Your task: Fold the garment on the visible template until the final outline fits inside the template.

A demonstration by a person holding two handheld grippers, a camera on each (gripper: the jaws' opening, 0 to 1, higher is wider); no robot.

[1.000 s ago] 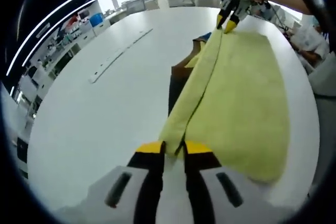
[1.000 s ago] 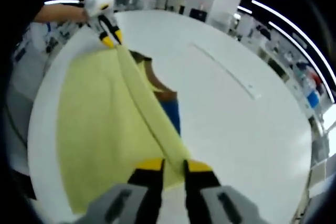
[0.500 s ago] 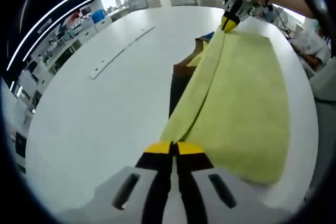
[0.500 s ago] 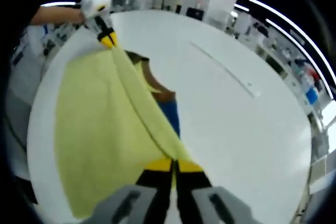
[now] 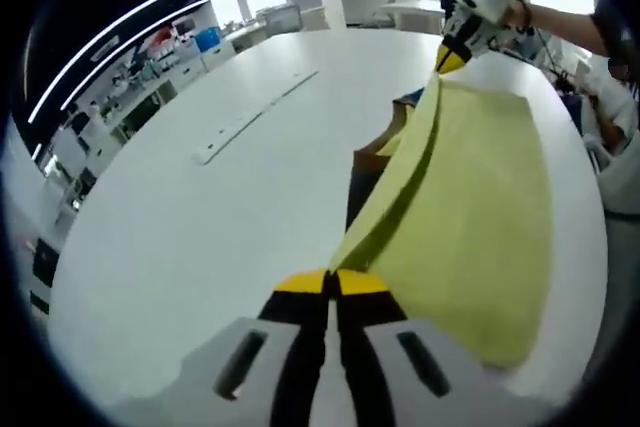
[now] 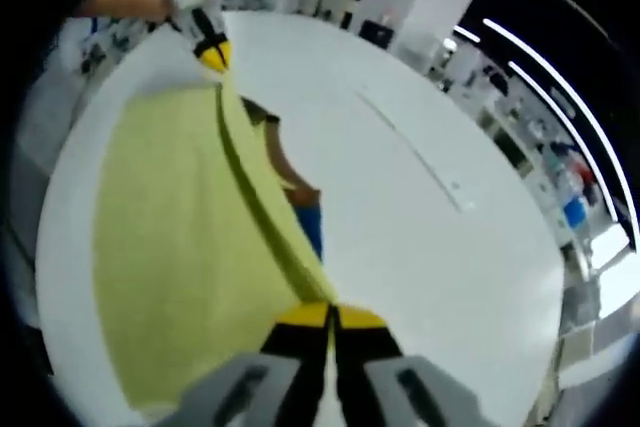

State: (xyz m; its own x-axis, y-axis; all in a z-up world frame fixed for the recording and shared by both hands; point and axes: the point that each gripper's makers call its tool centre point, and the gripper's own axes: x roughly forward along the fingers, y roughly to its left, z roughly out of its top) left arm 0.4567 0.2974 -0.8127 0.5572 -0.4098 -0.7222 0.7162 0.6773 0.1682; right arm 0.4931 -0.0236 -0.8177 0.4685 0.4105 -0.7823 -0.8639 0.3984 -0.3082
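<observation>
1. Pinching one corner of the yellow garment (image 5: 470,217), the left gripper (image 5: 332,283) has its fingers (image 5: 300,283) pressed together on the cloth edge, with no gap visible between the yellow tips.
2. In the right gripper view, the right gripper (image 6: 330,317) is likewise clamped on the opposite corner of the same edge, its fingers (image 6: 362,319) closed tight.
3. Held at both ends, the edge runs taut and raised between the two grippers, apparently so that this side can be carried over as one straight fold.
4. The garment starts right at the fingertips and spreads away to one side, the rest lying flat on the white bench (image 5: 200,227).
5. Beside the lifted edge, the template (image 5: 362,172) shows as dark, brown and blue patches, partly uncovered.
6. Farther off, a thin pale strip (image 5: 255,117) lies on the bench, well apart from the garment.
</observation>
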